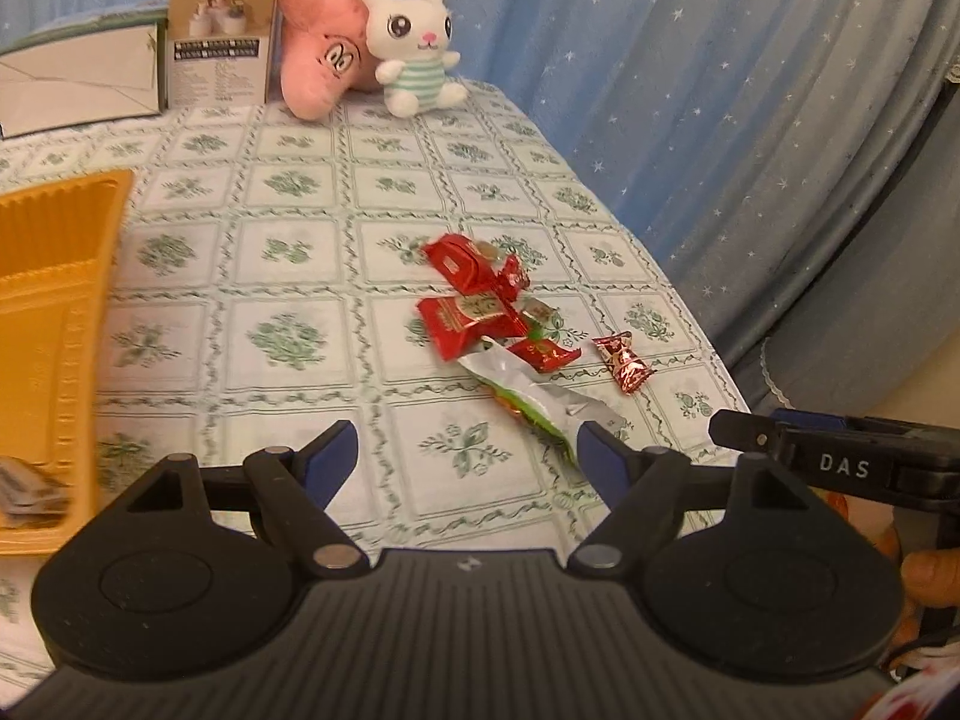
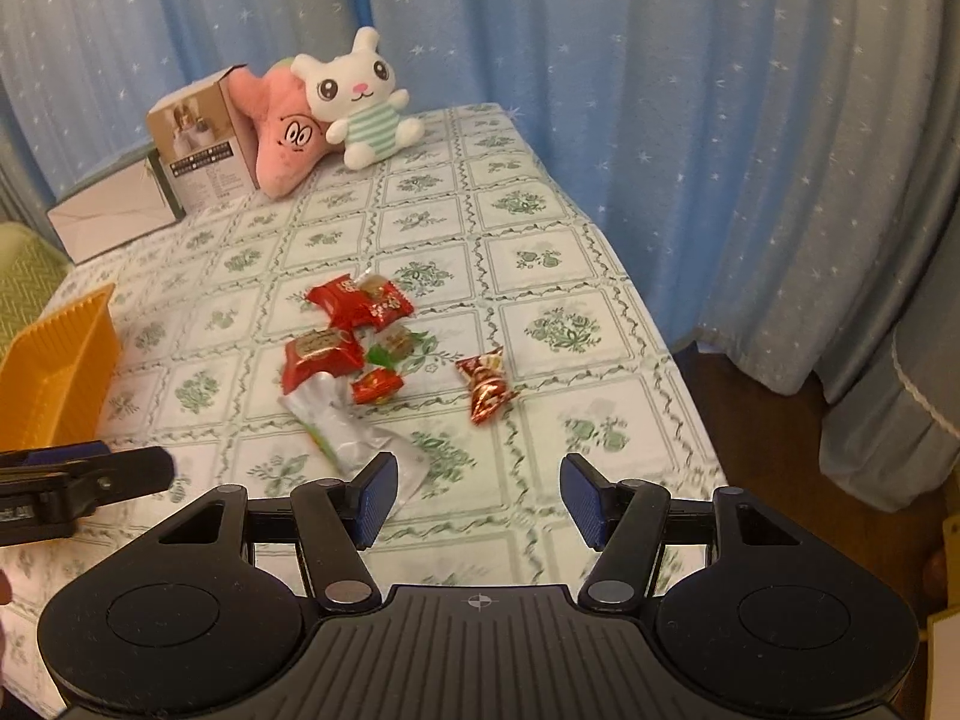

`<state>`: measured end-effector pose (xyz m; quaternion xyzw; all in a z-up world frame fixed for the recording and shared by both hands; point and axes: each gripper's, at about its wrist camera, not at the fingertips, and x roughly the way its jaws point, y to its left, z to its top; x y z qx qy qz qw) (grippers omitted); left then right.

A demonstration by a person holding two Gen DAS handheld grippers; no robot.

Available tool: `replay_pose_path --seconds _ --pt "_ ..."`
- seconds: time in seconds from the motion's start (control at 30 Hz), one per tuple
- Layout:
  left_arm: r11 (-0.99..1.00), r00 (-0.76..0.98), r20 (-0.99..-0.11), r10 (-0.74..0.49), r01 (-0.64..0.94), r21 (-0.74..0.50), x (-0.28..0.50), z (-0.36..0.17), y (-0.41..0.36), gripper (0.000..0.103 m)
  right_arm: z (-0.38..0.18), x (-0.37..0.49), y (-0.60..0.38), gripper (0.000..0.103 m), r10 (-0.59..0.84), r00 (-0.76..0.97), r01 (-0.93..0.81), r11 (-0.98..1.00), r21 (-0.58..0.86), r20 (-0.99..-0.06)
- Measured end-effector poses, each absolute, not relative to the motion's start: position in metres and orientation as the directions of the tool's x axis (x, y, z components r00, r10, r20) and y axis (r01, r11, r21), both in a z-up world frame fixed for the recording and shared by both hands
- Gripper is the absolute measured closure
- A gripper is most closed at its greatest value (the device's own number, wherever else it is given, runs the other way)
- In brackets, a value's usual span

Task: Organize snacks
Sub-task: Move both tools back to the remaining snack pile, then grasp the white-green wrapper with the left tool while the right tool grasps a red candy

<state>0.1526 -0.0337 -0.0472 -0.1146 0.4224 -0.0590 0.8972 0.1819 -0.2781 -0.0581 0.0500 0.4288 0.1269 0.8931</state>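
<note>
A heap of red snack packets lies mid-table on the green-patterned cloth. A silver-and-green packet sprawls in front of the heap, and a red-gold twisted candy sits apart to its right. The orange tray stands at the left, with some pale wrappers in its near compartment. My left gripper hovers open just short of the silver packet, nothing between its pads. My right gripper is open and empty too, its left pad over the packet's near end.
A white rabbit plush, a pink plush and two boxes line the far edge. The table's right edge drops off beside a blue starred curtain.
</note>
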Motion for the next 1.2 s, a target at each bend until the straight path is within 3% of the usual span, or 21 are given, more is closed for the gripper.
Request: replay_pose_path --seconds 0.2,0.53,0.73,0.97,1.0,1.2 --pt "0.948 0.630 -0.736 -0.249 0.002 -0.319 0.177 -0.075 -0.057 0.046 -0.075 0.205 -0.291 0.043 0.272 0.588 -0.200 0.961 0.190 -0.761" --pt "0.908 0.610 -0.740 -0.283 -0.079 -0.412 0.220 -0.107 -0.078 0.050 -0.096 0.231 -0.303 0.043 0.264 0.586 -0.182 0.964 0.194 -0.766" --pt "0.922 0.590 -0.769 -0.247 -0.101 -0.374 0.235 -0.115 -0.087 0.062 -0.102 0.238 -0.303 0.043 0.266 0.585 -0.179 0.964 0.197 -0.767" --pt "0.952 0.579 -0.789 -0.204 -0.071 -0.298 0.242 -0.118 -0.099 0.063 -0.108 0.244 -0.302 0.043 0.264 0.583 -0.173 0.964 0.200 -0.769" --pt "0.954 0.576 -0.791 -0.206 -0.063 -0.294 0.242 -0.117 -0.099 0.069 -0.109 0.244 -0.302 0.043 0.266 0.582 -0.175 0.964 0.200 -0.769" --pt "0.960 0.553 -0.805 -0.214 -0.031 -0.277 0.226 -0.113 -0.077 0.082 -0.111 0.252 -0.296 0.043 0.297 0.582 -0.210 0.954 0.213 -0.756"
